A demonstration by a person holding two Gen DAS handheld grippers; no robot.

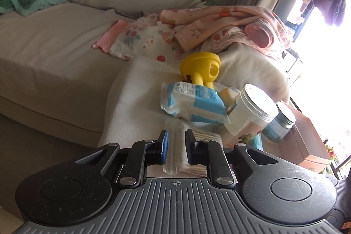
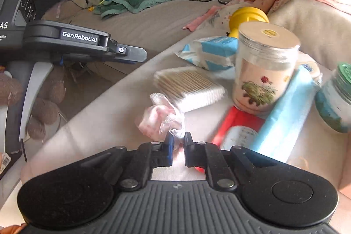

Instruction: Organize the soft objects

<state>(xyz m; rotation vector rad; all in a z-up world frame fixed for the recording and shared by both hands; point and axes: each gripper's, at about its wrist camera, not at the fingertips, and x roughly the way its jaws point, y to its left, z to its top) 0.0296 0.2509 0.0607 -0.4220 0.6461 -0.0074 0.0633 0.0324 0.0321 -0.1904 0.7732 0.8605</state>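
Centrally, at the lower middle of the right wrist view, the right gripper (image 2: pixel 178 139) is clamped on the twisted end of a crumpled pink-and-white wrapper (image 2: pixel 159 118): light, limp, crinkly, best pinched at that twist. Its contents are blurred. The left gripper (image 1: pixel 176 140) is closed on what appears to be a clear cotton-swab pack (image 1: pixel 175 152), soft-sided and slippery, its lower end hidden.

Black ribbed left gripper (image 1: pixel 176 137) and right gripper (image 2: pixel 178 139), silver screws, blue-padded jaws, white "GenRobot.AI" lettering.
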